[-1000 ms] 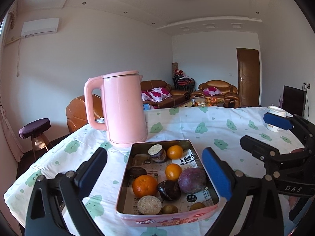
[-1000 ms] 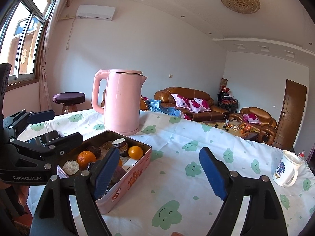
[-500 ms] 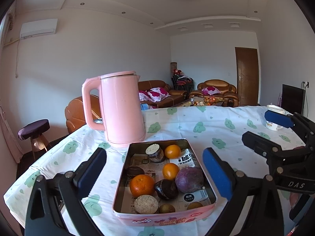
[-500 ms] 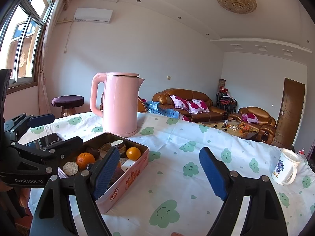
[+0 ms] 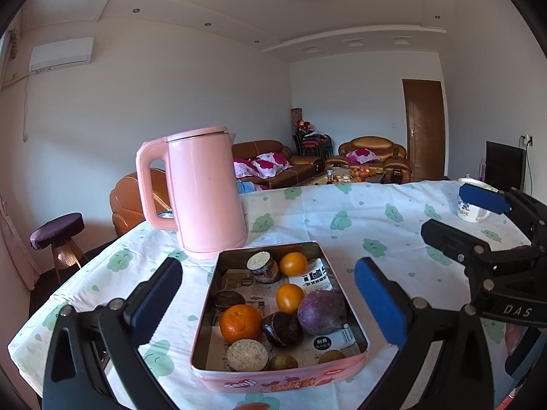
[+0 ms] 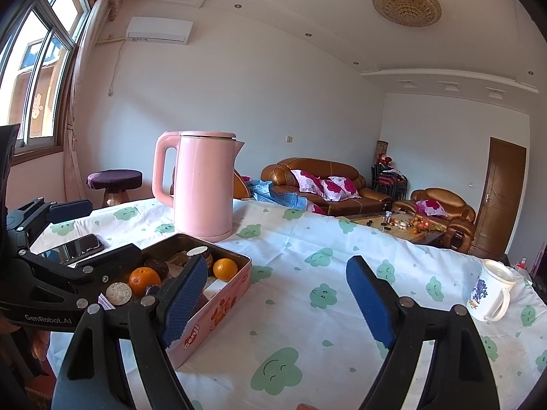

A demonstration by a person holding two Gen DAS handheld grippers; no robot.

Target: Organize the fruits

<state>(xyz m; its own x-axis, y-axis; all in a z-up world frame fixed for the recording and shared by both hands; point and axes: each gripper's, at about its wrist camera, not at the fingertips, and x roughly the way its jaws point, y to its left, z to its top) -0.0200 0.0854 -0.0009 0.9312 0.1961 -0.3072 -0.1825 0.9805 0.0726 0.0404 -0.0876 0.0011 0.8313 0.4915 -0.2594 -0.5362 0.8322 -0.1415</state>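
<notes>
Both hand-held grippers are hovering w/ jaws spread wide, nothing between the pads. The left hand-held gripper (image 5: 268, 294) is sitting low and near, looking straight over the pink tin (image 5: 355, 324), which is resting on the worktop (image 6: 307, 246) just in front of the pink kettle (image 5: 205, 191). The fruits are all lying inside the tin: a big orange (image 5: 240, 322) near-left, two small oranges (image 5: 290, 297) mid and far, a purple round fruit (image 5: 322, 312) to the right, dark pieces and cut-faced ones btwn them. The right hand-held gripper (image 6: 277, 294) is hanging to the right of the tin, pointing past it over bare cloth, a mug (image 6: 490, 290) far right.

Judging the step: this could be fruit waiting to be sorted, or already gathered in the tin – can't settle which. Any next pick would need a wide jaw centred on one round fruit w/o nudging its neighbours, as they're packed close.
</notes>
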